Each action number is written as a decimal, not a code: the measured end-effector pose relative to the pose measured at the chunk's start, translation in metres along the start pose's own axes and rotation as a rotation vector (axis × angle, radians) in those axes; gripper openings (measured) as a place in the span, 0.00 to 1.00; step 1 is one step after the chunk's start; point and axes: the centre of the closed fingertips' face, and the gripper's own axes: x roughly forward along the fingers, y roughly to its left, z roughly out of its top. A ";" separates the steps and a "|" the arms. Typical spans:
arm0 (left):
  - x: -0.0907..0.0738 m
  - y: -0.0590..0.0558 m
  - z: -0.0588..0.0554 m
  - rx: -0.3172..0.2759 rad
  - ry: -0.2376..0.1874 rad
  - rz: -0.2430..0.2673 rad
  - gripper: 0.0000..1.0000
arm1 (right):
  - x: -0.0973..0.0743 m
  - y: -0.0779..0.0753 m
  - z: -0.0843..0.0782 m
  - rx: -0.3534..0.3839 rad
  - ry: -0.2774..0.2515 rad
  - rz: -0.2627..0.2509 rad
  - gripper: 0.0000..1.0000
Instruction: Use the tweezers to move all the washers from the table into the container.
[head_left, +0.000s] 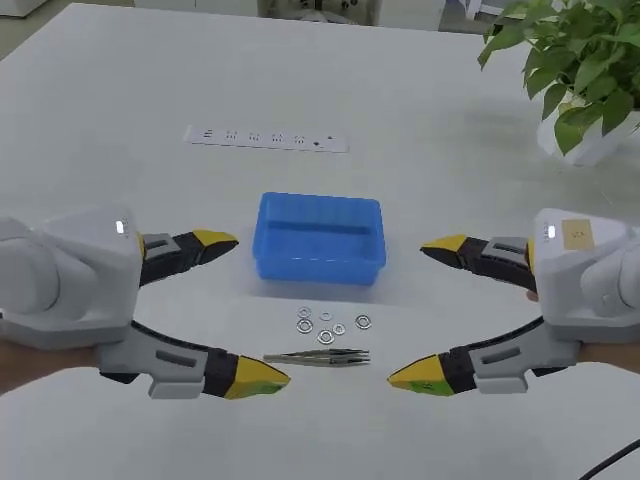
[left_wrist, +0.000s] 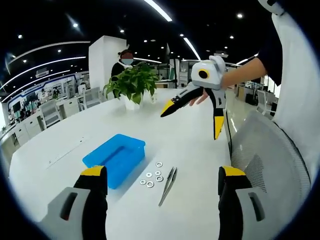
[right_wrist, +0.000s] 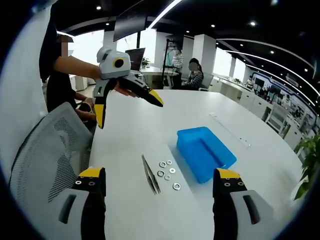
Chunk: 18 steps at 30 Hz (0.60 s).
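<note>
A broad white counter (head_left: 420, 120) lies in front of you, in an open-plan office with strip lights overhead. At its far right corner stands a leafy potted plant (head_left: 575, 70) in a white pot. A white power strip (head_left: 266, 138) lies flat towards the far side.

The blue container (head_left: 320, 238) sits in the middle of the counter, nearer you than the power strip and well apart from it. Nothing can be made out inside it. Just on your side of the container, six washers (head_left: 326, 325) lie in a loose cluster on the bare surface, none of them in the container. The tweezers (head_left: 318, 356) lie flat right beside that cluster on its near side. They run left to right and nothing is touching them.

You hold the left tongs (head_left: 248, 310) to the left of the washers and the right tongs (head_left: 415, 312) to the right, their yellow tips pointing inwards at each other. Both are spread wide and hold nothing. Each is clear of the tweezers, the washers and the container.

In each gripper view the other tongs hang in the air above the counter, gaping wide. A grey mesh chair (left_wrist: 270, 155) stands at the counter's edge.
</note>
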 end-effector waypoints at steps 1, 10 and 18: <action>0.000 0.000 0.000 -0.001 0.000 -0.001 0.97 | 0.000 0.000 -0.001 0.000 0.002 0.001 0.89; 0.002 -0.001 -0.001 -0.005 0.000 -0.005 0.97 | 0.000 0.000 -0.005 0.011 0.006 0.001 0.88; 0.004 0.002 -0.006 -0.011 0.006 -0.006 0.97 | 0.002 0.000 -0.007 0.020 0.009 -0.001 0.88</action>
